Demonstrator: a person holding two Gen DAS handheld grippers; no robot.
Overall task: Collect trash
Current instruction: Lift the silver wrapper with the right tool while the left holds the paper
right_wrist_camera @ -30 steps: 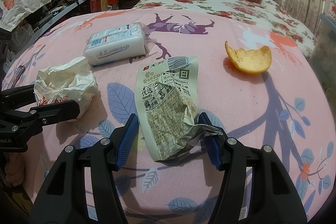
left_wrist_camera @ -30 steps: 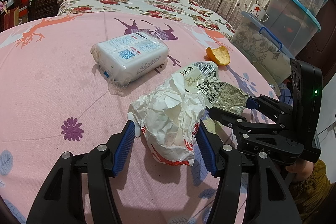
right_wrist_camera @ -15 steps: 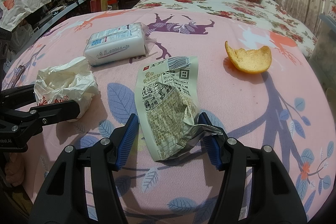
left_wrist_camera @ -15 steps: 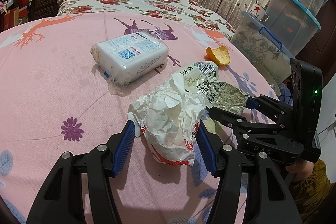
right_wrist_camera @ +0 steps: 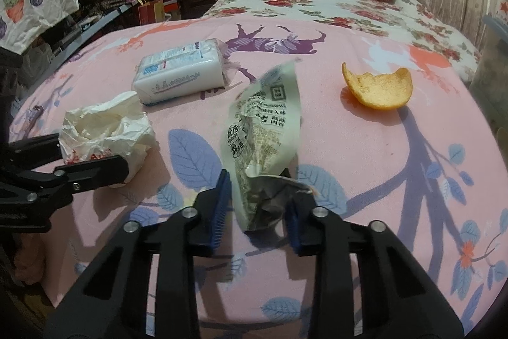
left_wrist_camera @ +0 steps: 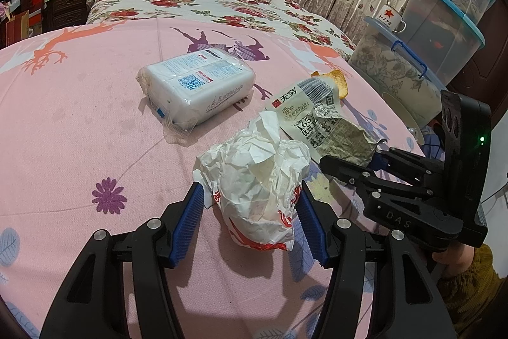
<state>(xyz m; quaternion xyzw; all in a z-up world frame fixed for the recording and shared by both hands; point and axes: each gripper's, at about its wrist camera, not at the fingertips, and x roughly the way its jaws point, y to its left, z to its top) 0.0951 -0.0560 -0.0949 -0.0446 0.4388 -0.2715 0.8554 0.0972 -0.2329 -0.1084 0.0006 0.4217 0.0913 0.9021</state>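
Early stage, nothing binned. Right hand-held gripper (right_wrist_camera: 257, 205), jaws just closing, pinching crumpled grey-green snack wrapper (right_wrist_camera: 263, 129) on pink tabletop (right_wrist_camera: 381, 148); left hand-held gripper (left_wrist_camera: 250, 221) clamping crumpled white paper bag (left_wrist_camera: 257, 180). Curved orange peel (right_wrist_camera: 377, 88) left.

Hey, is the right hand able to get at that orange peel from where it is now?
Probably not yet. The right tongs have just been closing on the snack wrapper, so they are busy. The orange peel lies beyond them on the right, with bare pink sheet between and nothing blocking.
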